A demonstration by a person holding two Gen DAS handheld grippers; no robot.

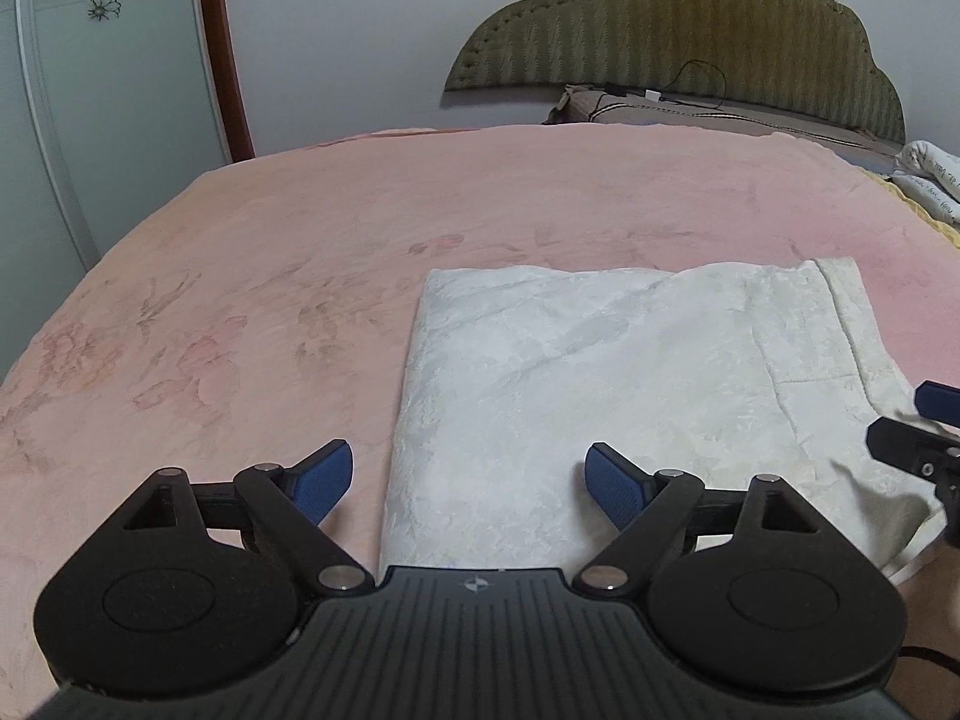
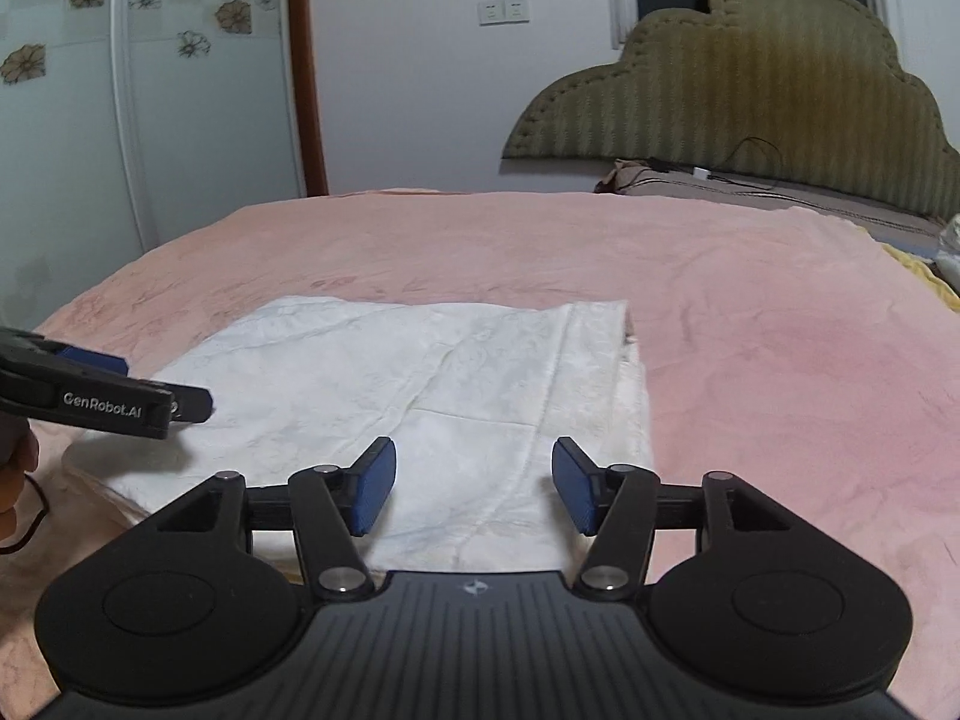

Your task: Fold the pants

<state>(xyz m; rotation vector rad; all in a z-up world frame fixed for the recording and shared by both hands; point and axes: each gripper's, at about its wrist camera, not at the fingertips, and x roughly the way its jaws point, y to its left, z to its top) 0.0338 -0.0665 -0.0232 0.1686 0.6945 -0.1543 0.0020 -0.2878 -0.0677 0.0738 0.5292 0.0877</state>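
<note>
White textured pants are lying folded into a rectangle on the bed's pink floral blanket, below a scalloped olive headboard. The left tool and right tool are hovering wide, gripping nothing.

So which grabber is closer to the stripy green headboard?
Cannot tell; neither is clearly nearer. Left gripper and right gripper both hover over the near edge of the white pants, headboard far across.

Pants: white folded textured fabric pants lie on the pink floral bedspread, lower right of frame.
Headboard: olive padded scalloped headboard stands behind, upper right.
</note>
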